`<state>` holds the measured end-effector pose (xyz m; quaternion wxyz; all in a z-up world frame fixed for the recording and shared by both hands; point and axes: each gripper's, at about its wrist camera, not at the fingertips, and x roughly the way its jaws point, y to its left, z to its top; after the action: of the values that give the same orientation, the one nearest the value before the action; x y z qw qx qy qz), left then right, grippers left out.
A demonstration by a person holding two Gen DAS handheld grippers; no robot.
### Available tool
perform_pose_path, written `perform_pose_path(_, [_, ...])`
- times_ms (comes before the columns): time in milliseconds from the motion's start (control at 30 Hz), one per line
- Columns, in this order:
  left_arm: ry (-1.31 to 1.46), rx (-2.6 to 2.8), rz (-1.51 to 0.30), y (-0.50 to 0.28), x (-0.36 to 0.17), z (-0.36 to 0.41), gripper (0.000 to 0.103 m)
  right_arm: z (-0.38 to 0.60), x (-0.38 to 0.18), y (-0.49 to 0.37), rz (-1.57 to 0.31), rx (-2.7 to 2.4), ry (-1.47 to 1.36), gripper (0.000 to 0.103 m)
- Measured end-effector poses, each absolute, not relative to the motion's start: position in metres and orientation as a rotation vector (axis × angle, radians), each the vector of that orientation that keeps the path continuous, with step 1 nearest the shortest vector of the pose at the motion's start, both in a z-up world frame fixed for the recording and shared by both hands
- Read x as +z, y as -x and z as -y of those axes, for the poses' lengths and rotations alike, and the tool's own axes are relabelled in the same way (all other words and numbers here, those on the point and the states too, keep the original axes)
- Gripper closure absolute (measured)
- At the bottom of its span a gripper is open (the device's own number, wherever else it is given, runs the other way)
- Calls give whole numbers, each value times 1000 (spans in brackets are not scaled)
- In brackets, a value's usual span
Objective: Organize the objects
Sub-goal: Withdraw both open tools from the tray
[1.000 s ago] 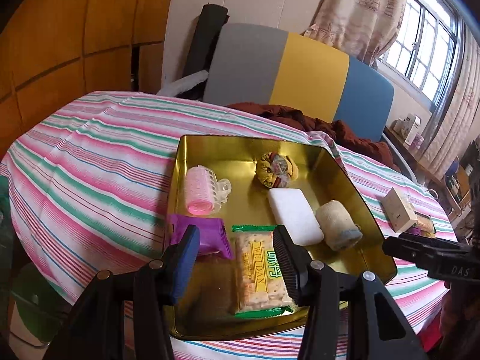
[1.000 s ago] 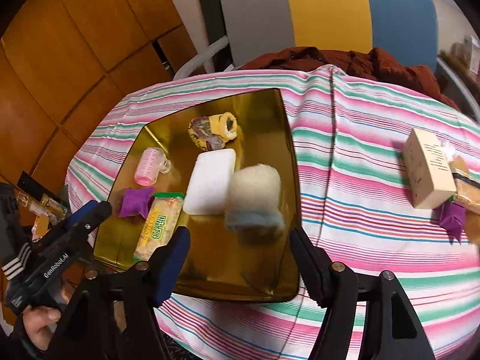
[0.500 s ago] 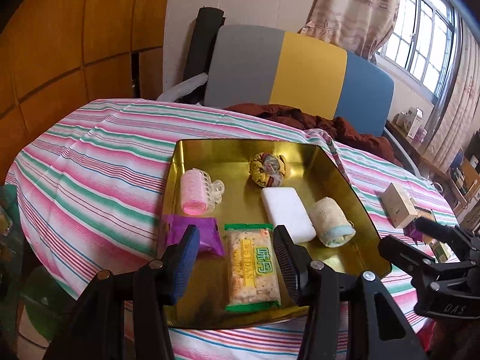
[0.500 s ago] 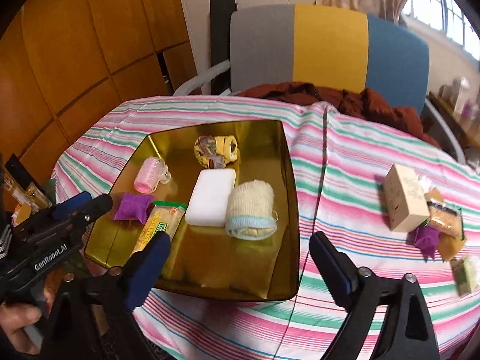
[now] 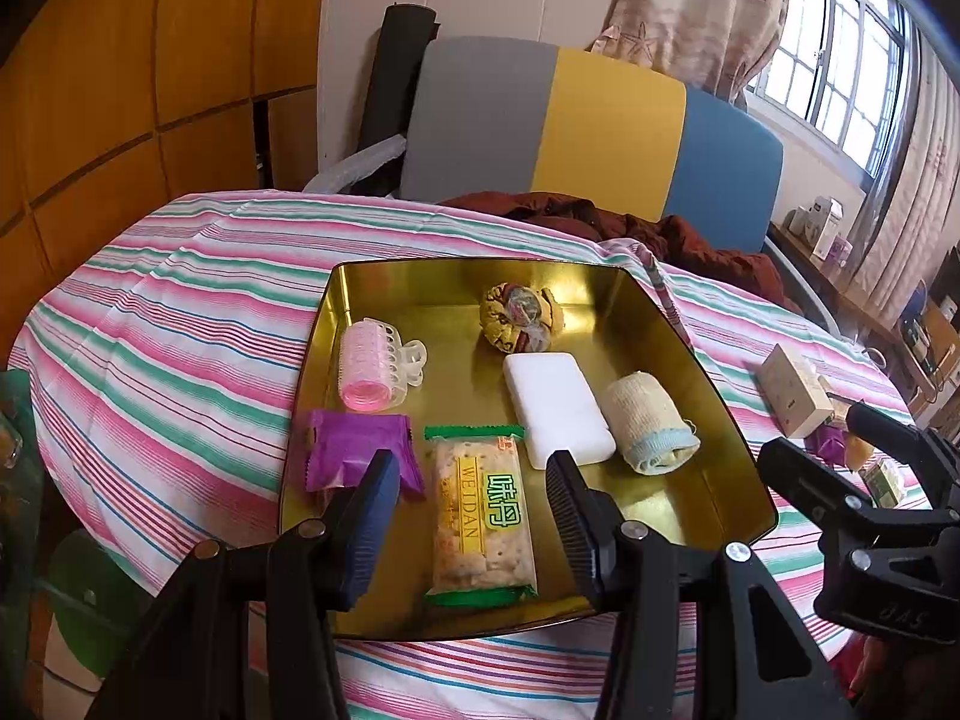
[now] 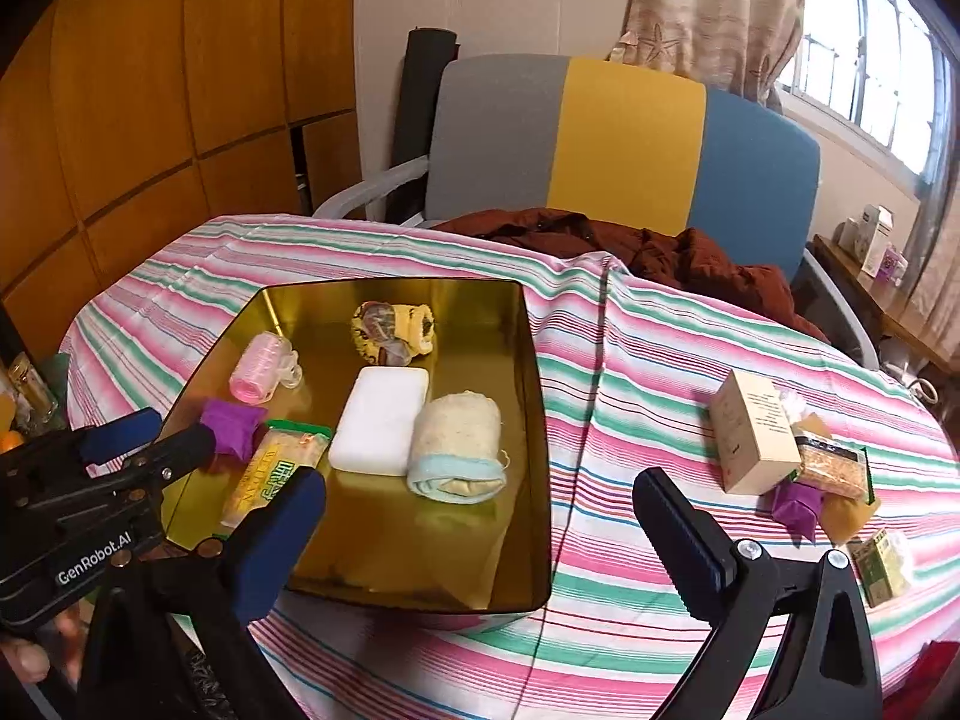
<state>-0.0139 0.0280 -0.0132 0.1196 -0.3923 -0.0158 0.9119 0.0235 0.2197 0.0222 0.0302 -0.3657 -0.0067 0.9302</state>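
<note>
Both grippers backed off from the gold tray, nothing held

Compared with a second ago, the left gripper (image 5: 471,495) has pulled back toward the near edge, so the whole shiny metal tray (image 5: 708,384) shows now; its jaws are partly open with nothing in them, framing the crinkly cracker packet (image 5: 483,519). The right gripper (image 6: 480,525) has spread wider than before, also holding nothing. The rolled cloth (image 6: 459,447), soft and ribbed with a pale blue end, was blurred then and now lies sharp just right of the smooth white bar (image 6: 384,420). Also in the tray: a pink ridged hair roller (image 5: 366,369), a purple foil packet (image 5: 354,450) and a rolled patterned cloth (image 5: 522,315) at the far side. A cardboard box (image 6: 756,432) sits with small packets well apart on the right of the striped tablecloth (image 6: 600,540).
</note>
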Motion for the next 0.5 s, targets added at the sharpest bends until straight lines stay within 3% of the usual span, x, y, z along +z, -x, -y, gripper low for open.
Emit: perform_pose_path(500, [1139,2579,-27,11,-20,-50,52,-237,19,-24,-22,2841,1121,0])
